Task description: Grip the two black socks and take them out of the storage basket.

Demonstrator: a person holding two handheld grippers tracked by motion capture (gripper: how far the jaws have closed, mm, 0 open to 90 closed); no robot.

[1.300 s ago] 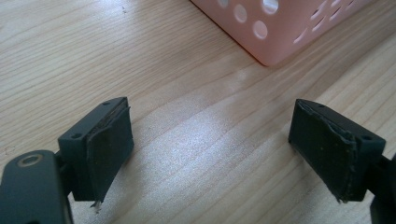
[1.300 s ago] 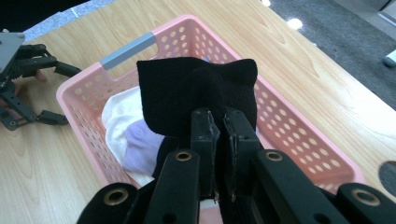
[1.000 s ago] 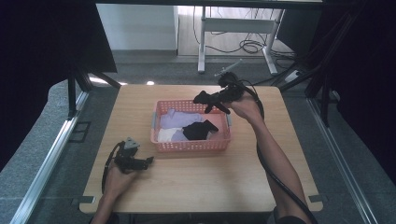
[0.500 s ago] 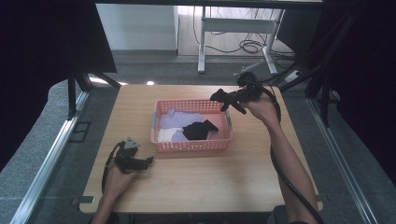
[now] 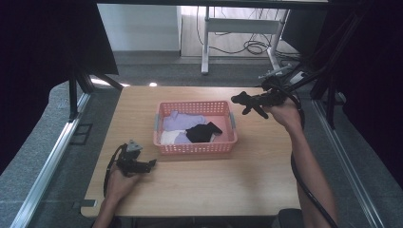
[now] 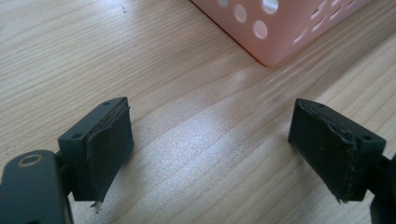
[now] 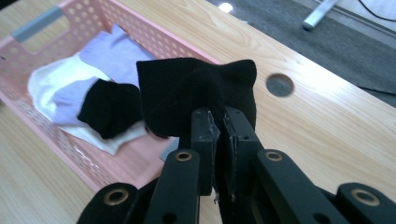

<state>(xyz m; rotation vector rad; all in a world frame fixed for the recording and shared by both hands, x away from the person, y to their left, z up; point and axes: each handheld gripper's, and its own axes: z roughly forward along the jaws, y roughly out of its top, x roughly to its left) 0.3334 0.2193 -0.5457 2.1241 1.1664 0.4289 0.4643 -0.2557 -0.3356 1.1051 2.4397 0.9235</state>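
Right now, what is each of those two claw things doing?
Left gripper: open, empty, low over the table.
Right gripper: shut on a black sock.

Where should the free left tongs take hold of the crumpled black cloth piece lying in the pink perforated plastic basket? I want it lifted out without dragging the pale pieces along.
Judging by the pose, come straight down from above onto the raised hump of the crumpled black cloth piece, since it lies on top of the white and lilac cloths. The walls of the pink perforated plastic basket block any sideways approach.
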